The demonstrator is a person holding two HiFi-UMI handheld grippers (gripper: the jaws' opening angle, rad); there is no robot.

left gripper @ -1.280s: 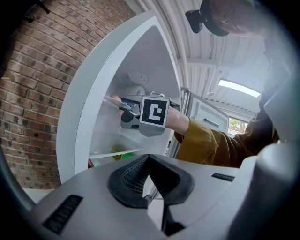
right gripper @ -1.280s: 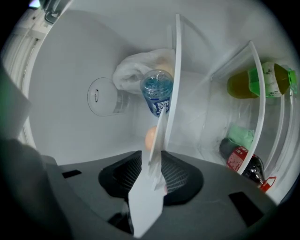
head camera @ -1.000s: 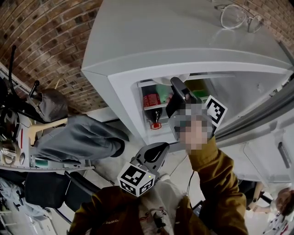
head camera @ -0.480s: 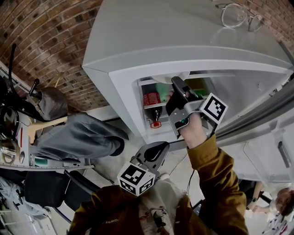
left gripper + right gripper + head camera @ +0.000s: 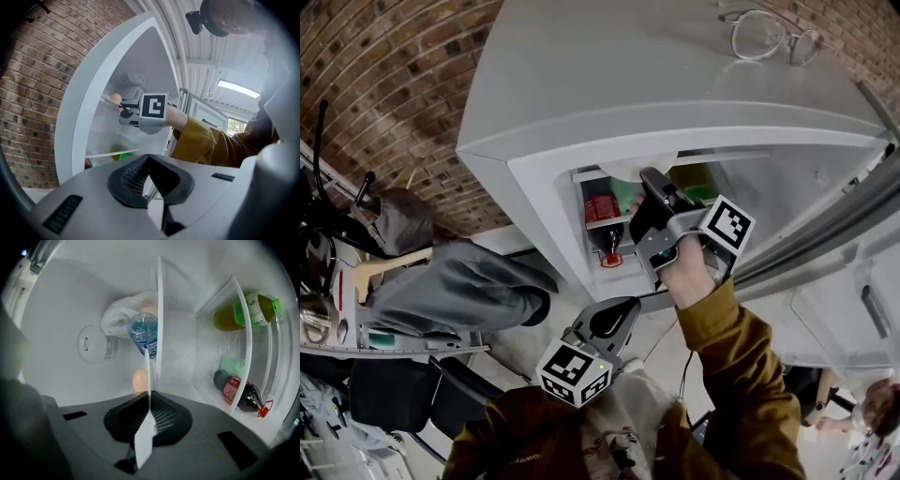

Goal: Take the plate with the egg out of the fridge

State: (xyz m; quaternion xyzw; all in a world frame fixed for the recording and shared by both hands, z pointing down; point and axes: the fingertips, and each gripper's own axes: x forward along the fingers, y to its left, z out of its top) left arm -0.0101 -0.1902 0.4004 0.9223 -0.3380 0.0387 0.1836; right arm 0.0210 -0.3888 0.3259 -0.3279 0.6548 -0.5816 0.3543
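My right gripper [image 5: 645, 190] reaches level into the open fridge [image 5: 675, 84]. In the right gripper view its jaws [image 5: 150, 399] have just been closing, and the thin white rim of the plate [image 5: 148, 376] stands edge-on between the pads, which press on it. The egg [image 5: 139, 379] lies on that plate just beyond the jaws. From the left gripper view the egg [image 5: 115, 98] shows past the right gripper [image 5: 125, 112]. My left gripper [image 5: 614, 319] hangs below the fridge opening, shut on nothing [image 5: 149, 157].
A water bottle [image 5: 144, 333] and a white bag [image 5: 122, 315] lie behind the plate. The shelves below hold a dark cola bottle [image 5: 239, 392] and a yellow-green bottle [image 5: 243, 310]. Glasses [image 5: 766, 35] rest on the fridge top. The open door [image 5: 825, 234] stands right, a draped chair [image 5: 459, 281] left.
The right gripper stays inside the fridge opening with a slight roll. The head view has drifted, so everything sits a little further left. The left gripper hangs as before.
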